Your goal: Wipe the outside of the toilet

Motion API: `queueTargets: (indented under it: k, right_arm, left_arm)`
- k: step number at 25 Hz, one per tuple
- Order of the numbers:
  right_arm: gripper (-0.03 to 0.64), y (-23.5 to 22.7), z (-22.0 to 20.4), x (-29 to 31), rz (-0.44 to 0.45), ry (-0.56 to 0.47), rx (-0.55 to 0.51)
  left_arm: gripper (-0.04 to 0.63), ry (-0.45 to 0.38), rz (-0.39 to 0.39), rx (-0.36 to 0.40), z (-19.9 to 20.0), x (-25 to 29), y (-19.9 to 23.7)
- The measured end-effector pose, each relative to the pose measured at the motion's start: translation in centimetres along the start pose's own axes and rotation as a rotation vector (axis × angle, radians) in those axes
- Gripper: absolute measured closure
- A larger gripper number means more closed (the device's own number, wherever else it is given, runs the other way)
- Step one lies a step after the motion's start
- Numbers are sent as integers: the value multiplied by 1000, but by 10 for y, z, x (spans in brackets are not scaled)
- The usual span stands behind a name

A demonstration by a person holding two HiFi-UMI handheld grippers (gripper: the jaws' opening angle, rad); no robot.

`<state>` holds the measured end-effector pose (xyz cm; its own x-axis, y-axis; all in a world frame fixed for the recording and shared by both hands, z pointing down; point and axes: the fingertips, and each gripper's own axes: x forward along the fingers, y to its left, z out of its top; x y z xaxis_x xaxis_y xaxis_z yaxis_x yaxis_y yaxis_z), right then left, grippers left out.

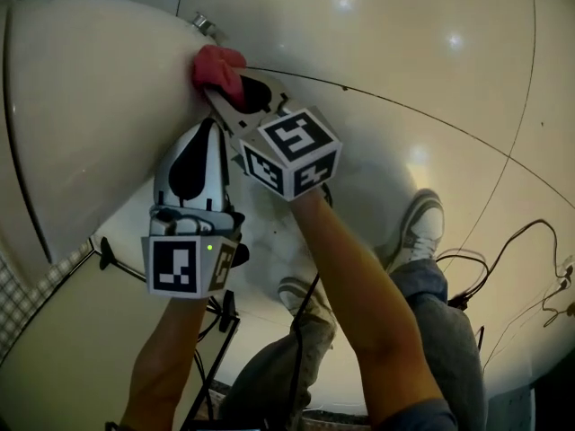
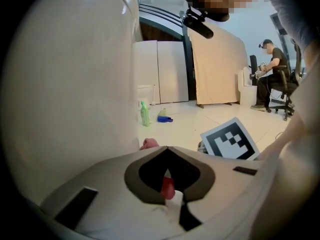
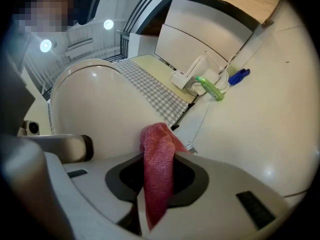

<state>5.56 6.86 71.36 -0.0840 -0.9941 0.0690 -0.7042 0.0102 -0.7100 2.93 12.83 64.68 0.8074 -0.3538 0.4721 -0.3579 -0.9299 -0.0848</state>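
Observation:
The white toilet [image 1: 90, 106] fills the upper left of the head view and bulges at the left of both gripper views [image 2: 65, 84] [image 3: 95, 104]. My right gripper [image 1: 218, 90] is shut on a red cloth [image 1: 216, 64], and the cloth's bunched end presses against the toilet's outer side. In the right gripper view the red cloth [image 3: 157, 169] hangs down between the jaws. My left gripper [image 1: 212, 126] lies just below the right one, jaws shut, its tip close to the toilet wall. A small red patch shows in its jaw slot; what it is I cannot tell.
A chrome fitting [image 1: 205, 23] sticks out of the floor beside the cloth. The person's legs and shoes [image 1: 422, 223] stand on the glossy floor, with cables [image 1: 530, 268] to the right. A green bottle [image 2: 145, 115] and a blue object [image 2: 165, 118] stand farther off. Someone sits on a chair [image 2: 272, 74].

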Motion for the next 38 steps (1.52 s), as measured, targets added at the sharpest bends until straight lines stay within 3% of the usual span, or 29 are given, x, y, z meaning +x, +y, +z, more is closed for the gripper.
queueTargets:
  k: [4, 7, 13, 17, 22, 27, 31, 35, 38]
  right_arm:
    - [531, -33, -11, 15, -38, -9, 45]
    - [531, -27, -26, 18, -31, -19, 76]
    - [528, 24, -65, -11, -34, -27, 111]
    - [529, 75, -94, -22, 17, -7, 114]
    - [529, 112, -123, -25, 67, 71, 51]
    - [529, 165, -84, -50, 85, 94, -46]
    - [529, 242, -36, -65, 111, 127, -140]
    - [529, 351, 2, -67, 205, 196, -191]
    - [529, 436, 31, -55, 320, 259, -271]
  left_arm:
    - [583, -1, -12, 41, -12, 12, 3]
    - [583, 9, -8, 89, -26, 7, 14]
    - [583, 52, -10, 65, -53, -45, 17]
    - [583, 73, 30, 59, -75, -85, 26]
    - [583, 64, 85, 35, -84, -120, 49]
    - [583, 27, 134, -21, -37, -163, 52]
    - [583, -25, 183, -30, 22, -220, 70]
    - [583, -60, 313, -170, 81, -296, 100]
    - [583, -92, 453, -274, 118, -359, 132]
